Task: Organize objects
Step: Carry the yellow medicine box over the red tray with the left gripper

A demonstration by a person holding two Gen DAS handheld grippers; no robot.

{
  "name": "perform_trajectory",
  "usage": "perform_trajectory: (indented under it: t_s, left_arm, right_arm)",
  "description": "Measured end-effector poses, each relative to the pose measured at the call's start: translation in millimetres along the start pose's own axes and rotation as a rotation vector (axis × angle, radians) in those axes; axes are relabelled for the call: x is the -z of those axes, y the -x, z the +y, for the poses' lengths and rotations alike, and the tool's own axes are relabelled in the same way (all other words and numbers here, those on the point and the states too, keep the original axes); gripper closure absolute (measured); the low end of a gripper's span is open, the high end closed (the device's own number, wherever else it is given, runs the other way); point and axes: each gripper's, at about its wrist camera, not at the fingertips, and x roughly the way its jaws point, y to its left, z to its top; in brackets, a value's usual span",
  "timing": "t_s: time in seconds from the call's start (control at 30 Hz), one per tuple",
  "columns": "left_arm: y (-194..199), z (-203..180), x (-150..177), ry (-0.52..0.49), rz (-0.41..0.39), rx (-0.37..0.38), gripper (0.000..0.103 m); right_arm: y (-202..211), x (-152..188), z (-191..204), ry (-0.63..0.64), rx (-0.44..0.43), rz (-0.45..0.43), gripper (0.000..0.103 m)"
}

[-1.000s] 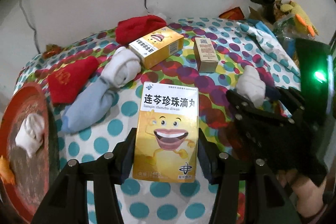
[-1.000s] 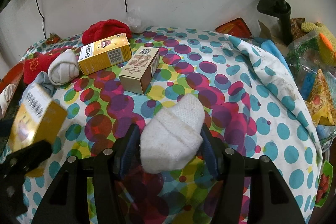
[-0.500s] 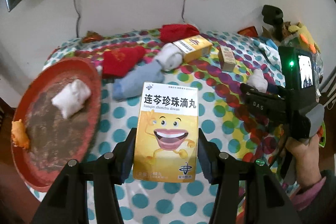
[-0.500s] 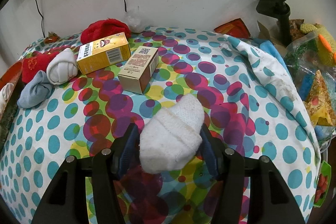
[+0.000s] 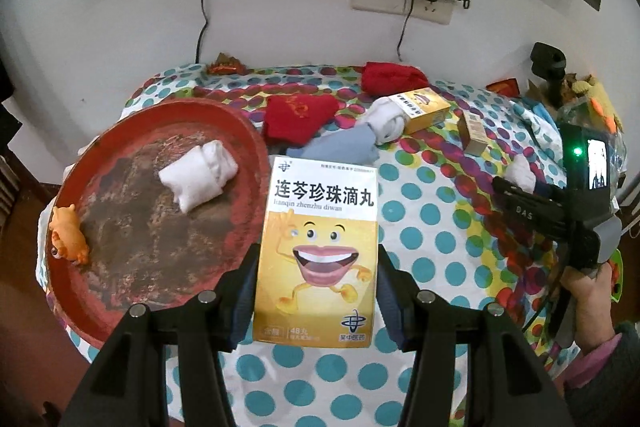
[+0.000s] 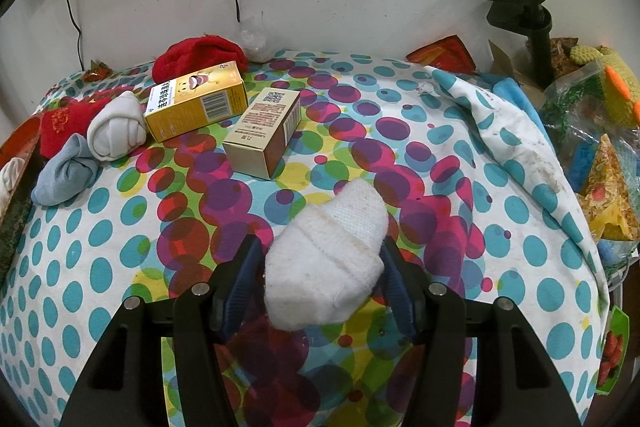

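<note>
Where a white wall backs the polka-dot tablecloth (image 5: 432,227), only the left view shows the red tray (image 5: 160,131) at nine o'clock; left gripper (image 5: 316,291) clamps the yellow medicine box (image 5: 318,251), right gripper (image 6: 320,267) clamps a white sock roll (image 6: 328,259) above the cloth.

Polka-dot tablecloth (image 6: 460,155), seemingly red tray (image 5: 236,123)

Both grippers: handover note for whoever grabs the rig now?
Left gripper: shut on yellow medicine box, held above the table beside the red tray.
Right gripper: shut on white rolled sock.
Done: one white sock lies in the tray.
Left on the polka-dot cloth: second yellow box, brown box, white sock ball, blue sock, red socks.
</note>
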Motion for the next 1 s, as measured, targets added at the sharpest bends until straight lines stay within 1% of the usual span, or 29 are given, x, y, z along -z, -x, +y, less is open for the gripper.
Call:
perform_trajectory:
  t_s: [0.1,0.2,0.37,0.67,1.0]
  left_arm:
    - [2,10,-1,0.017,-0.009,-0.003,0.049]
    - [3,23,-1,0.033,-0.014,-0.024,0.049]
    - [0,41,2,0.064,0.000,-0.032,0.049]
    - [-1,80,4,0.132,0.004,-0.053,0.049]
    - [-5,122,9,0.226,0.016,-0.082,0.049]
  right_arm:
    - [0,0,0,0.000,0.004,0.000,0.046]
    - [0,0,-1,0.000,0.005,0.001,0.044]
    - [-1,0,-1,-0.001,0.006,0.000,0.044]
    - [-1,0,-1,-0.002,0.005,0.001,0.044]
    - [0,0,0,-0.001,0.007,0.000,0.044]
